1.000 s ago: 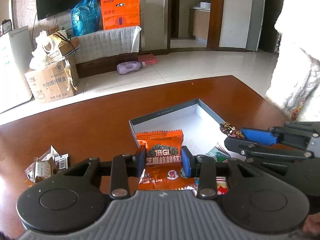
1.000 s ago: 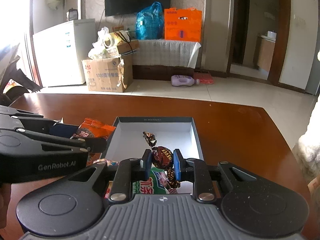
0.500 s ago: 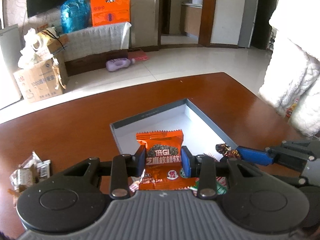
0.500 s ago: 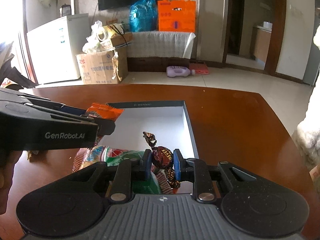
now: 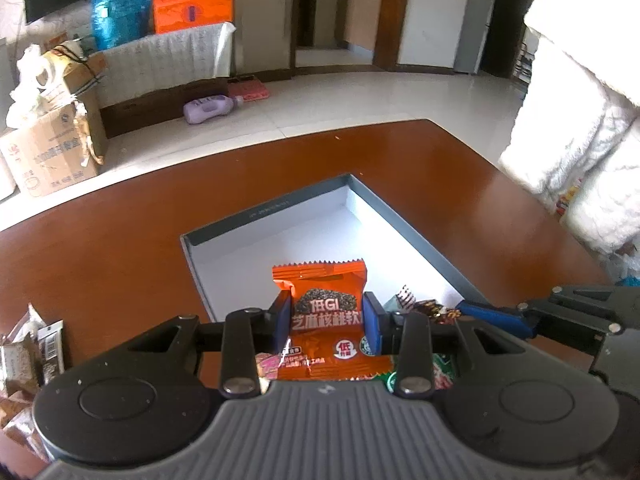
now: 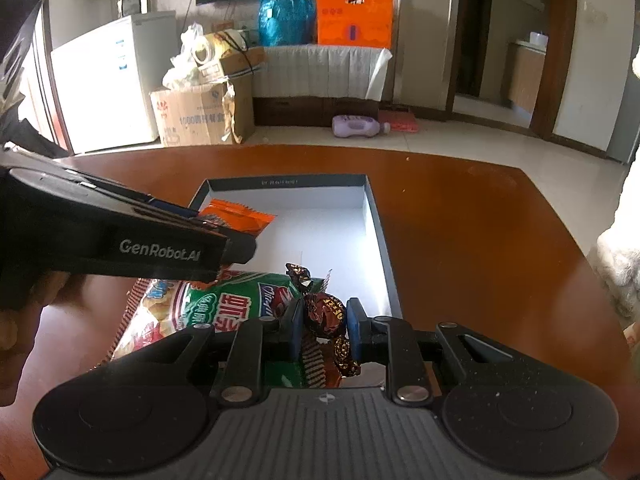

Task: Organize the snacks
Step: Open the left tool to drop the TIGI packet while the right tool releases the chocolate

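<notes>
Jaws of the left gripper (image 5: pixel 326 316) are clamped on an orange snack packet (image 5: pixel 322 308) held flat above the near end of the grey box (image 5: pixel 404 232), while the right gripper (image 6: pixel 322 326) pinches a brown foil-wrapped candy (image 6: pixel 324 312) over a green snack bag (image 6: pixel 224 300) already lying there. Both look light: the packet is soft and crinkly, best gripped across its middle, and the candy round and slippery, so it wants holding at its widest part. Beyond them the box's white floor lies bare, and loose wrapped snacks (image 5: pixel 24 356) sit on the table (image 5: pixel 120 232) to the left

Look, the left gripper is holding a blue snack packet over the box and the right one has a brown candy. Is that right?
Almost. The snack packet in the left gripper is orange, not blue, as the left wrist view shows. It is over the box, and the right gripper does hold a brown candy.
</notes>
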Available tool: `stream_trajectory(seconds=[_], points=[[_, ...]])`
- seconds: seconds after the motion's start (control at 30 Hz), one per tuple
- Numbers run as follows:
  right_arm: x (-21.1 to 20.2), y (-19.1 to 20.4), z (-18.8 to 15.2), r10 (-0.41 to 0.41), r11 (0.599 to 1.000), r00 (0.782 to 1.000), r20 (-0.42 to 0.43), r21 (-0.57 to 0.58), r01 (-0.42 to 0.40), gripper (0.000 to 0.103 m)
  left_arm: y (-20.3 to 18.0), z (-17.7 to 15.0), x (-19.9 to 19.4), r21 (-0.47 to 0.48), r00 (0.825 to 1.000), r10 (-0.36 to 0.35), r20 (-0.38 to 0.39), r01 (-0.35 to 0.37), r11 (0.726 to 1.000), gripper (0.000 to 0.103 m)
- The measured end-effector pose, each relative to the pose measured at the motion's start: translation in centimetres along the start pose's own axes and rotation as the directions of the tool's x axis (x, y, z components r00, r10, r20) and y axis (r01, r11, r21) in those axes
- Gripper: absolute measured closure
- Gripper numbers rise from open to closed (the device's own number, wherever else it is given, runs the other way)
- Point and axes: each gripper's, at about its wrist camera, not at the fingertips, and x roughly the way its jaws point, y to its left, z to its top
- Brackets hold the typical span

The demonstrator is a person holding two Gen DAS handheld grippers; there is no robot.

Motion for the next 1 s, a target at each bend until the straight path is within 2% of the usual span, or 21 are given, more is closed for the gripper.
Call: stream_trajectory(seconds=[0.3,0.43,0.67,0.83,1.0], points=[[0.2,-0.3,0.2,-0.003,1.0,1.0,-0.004,0.004,0.003,0.078,-0.2,0.8,1.2,0.011,1.0,-0.013,-0.017,0.013,1.0,0.068],[0.2,-0.3,0.1,-0.005,1.0,1.0,-0.003,0.005,0.005,0.077,-0.4,0.9,1.5,0.013,0.999,-0.017,-0.032,0.018,1.0,0.064],[0.0,-0.6,0.3,-0.007,1.0,1.0,0.01,0.01,0.007,0.077,-0.8,1.4,1.5,0.027,1.0,-0.016,-0.019,0.016,0.999,0.064],[-0.3,-0.9,0.2,-0.015,1.0,1.0,0.02,0.015,0.015,0.077,-0.9,1.5,1.1,0.035,1.0,-0.002,-0.005,0.003,0.999,0.064],[-0.6,-0.8,0.4,-0.019,1.0,0.999,0.03,0.02,0.018,0.077,-0.7,1.5,0.7,0.029,1.0,0.023,0.002,-0.023,0.999,0.06]])
